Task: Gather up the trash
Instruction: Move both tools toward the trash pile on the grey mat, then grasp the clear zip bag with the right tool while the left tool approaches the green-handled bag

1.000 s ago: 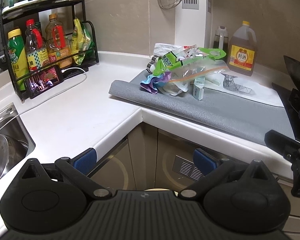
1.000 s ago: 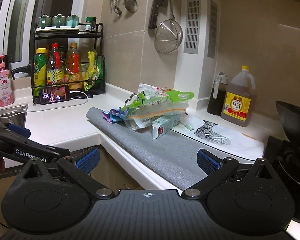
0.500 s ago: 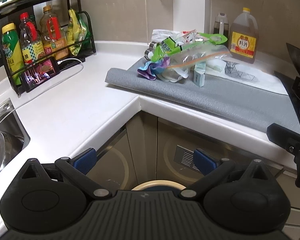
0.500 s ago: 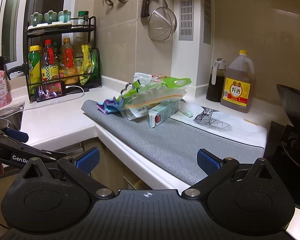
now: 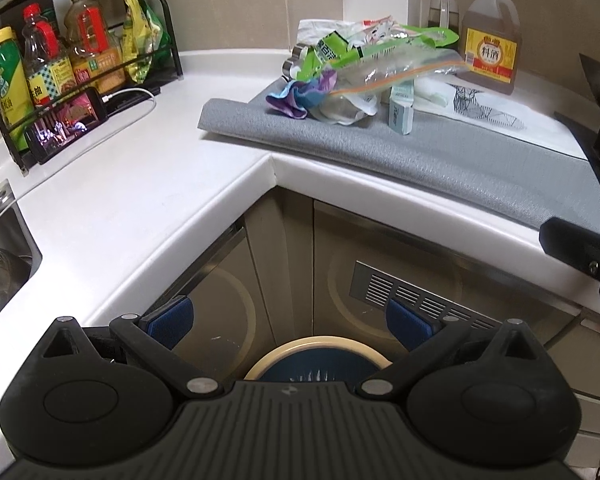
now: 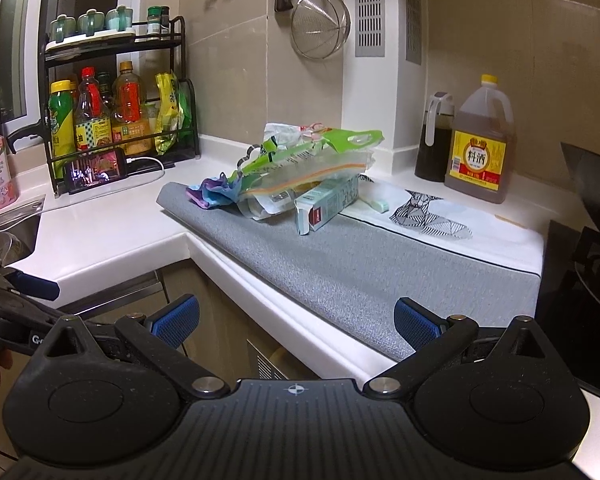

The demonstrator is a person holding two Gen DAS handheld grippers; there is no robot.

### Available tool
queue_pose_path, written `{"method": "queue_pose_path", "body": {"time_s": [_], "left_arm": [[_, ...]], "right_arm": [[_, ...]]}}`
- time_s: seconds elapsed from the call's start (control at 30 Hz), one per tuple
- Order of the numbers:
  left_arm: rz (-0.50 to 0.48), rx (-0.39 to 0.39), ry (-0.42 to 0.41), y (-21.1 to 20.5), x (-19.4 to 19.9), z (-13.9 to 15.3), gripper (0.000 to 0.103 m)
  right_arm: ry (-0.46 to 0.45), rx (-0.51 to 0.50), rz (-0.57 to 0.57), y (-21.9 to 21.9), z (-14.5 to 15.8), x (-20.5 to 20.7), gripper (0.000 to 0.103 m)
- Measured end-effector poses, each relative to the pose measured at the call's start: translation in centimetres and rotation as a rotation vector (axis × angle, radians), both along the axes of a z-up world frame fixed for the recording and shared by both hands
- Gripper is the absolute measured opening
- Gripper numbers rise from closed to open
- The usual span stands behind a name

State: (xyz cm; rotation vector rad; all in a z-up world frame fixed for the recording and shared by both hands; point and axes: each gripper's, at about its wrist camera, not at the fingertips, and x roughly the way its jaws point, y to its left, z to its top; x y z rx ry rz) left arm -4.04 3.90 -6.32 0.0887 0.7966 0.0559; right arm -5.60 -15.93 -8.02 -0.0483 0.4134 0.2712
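White L-shaped kitchen counter point(image 6: 112, 236), tan tiled wall behind, grey textured mat point(image 6: 360, 264) laid over the counter's right run. Heap of trash point(image 6: 300, 176) sitting on the mat's far left end, near the counter's inner corner. Well ahead of the left gripper point(image 5: 290, 326), up and slightly right, beyond the counter edge; ahead of the right gripper point(image 6: 296, 318) too, well apart, across bare mat. Heap made up of a clear zip bag with an orange seal strip point(image 5: 384, 74) lying on top, green printed wrappers point(image 5: 332, 54), a crumpled purple-and-blue wrapper point(image 5: 296, 98) at the left, a small pale-green carton point(image 5: 400, 110) tilted at the right, white plastic at the back. Both grippers spread wide, blue pads apart, nothing between them. Left gripper low, over a cream-rimmed blue bin point(image 5: 316, 354) in front of the cabinet doors. Beyond the mat's far right end, a large amber jug with a yellow cap point(image 6: 482, 144).
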Motion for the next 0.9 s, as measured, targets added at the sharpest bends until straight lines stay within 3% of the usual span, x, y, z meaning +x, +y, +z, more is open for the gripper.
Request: {"method": "queue_pose_path", "body": {"time_s": [0.4,0.63,0.9], "left_arm": [[0.051,0.000,0.032,1.9,0.7,-0.9,0.103],[0.090,-0.001,0.022,3.7,0.2,-0.5,0.103],[0.146,-0.020,0.020,5.8,-0.3,-0.2,0.103]], "right_arm": [[0.053,0.173,-0.005,-0.3,0.3,4.4,0.103],[-0.012,0.259,-0.035,0.7,1.9,9.1,0.103],[0.011,0.477,-0.152,0.7,2.8,16.5,0.103]]}}
